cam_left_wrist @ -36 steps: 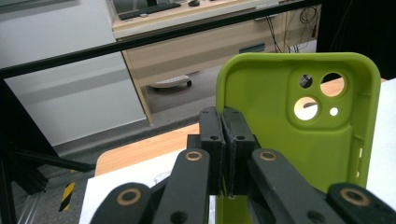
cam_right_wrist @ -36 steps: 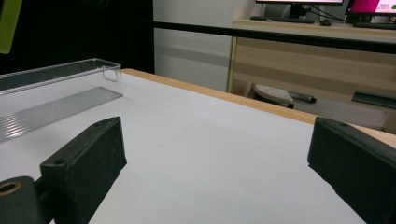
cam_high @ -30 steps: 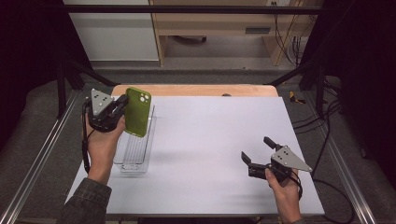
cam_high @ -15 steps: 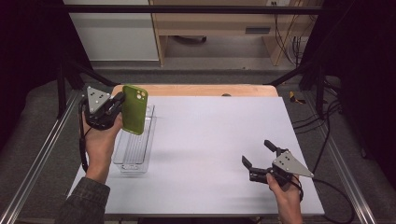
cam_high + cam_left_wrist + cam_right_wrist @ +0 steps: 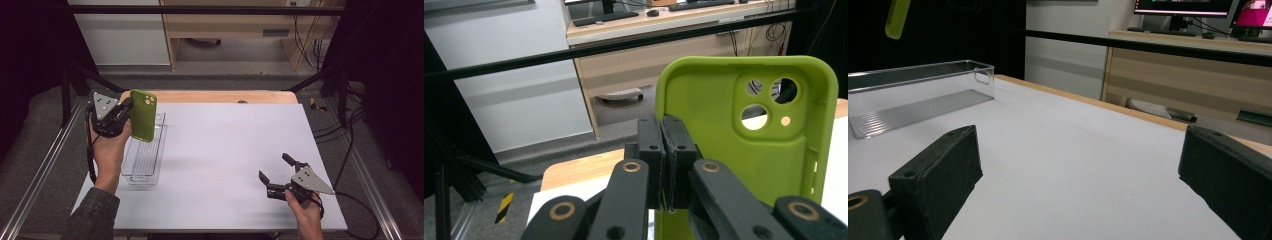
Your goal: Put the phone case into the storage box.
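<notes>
case (image 5: pixel 143 115) upright above the tray (image 5: pixel 131 172), pinched by its edge in the left gripper (image 5: pixel 126 111) – jaws clamped tight, likely to keep it clear for placing. right gripper (image 5: pixel 276 172) idle low over the table (image 5: pixel 225 145), jaws wide, holding nothing.

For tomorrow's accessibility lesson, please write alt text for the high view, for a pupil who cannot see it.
The left gripper holds a green phone case upright above a clear plastic tray at the left of a white table. The right gripper, jaws open and holding nothing, hovers near the front right corner.
</notes>
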`<state>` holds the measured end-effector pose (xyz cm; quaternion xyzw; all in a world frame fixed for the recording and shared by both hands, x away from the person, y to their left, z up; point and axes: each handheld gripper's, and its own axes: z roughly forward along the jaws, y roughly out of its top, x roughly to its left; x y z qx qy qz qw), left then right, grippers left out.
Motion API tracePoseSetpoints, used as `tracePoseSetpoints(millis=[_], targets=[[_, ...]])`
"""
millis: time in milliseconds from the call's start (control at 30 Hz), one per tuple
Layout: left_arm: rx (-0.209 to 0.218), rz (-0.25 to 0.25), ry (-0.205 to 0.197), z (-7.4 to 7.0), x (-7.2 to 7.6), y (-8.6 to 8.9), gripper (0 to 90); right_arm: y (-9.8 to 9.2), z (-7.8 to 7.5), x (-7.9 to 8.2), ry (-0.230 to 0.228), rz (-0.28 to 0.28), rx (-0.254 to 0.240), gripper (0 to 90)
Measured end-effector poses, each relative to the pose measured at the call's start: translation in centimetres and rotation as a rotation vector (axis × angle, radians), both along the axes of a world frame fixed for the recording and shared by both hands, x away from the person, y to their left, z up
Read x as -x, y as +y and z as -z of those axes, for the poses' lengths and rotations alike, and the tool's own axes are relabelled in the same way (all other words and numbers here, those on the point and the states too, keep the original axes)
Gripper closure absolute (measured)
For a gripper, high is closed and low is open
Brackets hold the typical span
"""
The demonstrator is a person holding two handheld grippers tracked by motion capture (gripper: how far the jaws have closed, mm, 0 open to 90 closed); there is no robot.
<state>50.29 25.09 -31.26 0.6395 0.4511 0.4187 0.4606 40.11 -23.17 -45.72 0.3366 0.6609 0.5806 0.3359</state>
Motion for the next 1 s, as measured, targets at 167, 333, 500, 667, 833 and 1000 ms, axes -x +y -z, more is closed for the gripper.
tracePoseSetpoints(millis=[167,333,500,667,833,1000], targets=[[0.005,-0.014,0.0,0.5,-0.1,0.0,87.5,-0.1,0.3,0.2,-0.001,0.0,-0.01,3.6],[0.019,-0.031,-0.007,0.9,-0.4,0.2,87.5,-0.3,0.4,0.4,-0.005,-0.003,-0.018,3.5],[0.018,-0.029,-0.019,1.3,-0.7,0.0,87.5,-0.2,0.4,0.4,-0.01,-0.008,-0.014,4.1],[0.024,-0.032,-0.036,1.7,-0.9,-0.2,87.5,-0.2,0.5,0.4,-0.008,-0.008,-0.017,4.1],[0.02,-0.035,-0.037,2.0,-1.4,-0.3,87.4,-0.2,0.7,0.5,-0.005,-0.01,-0.023,3.6],[0.021,-0.037,-0.045,2.3,-1.9,-0.4,87.5,-0.1,0.9,0.4,0.0,-0.009,-0.021,3.7]])
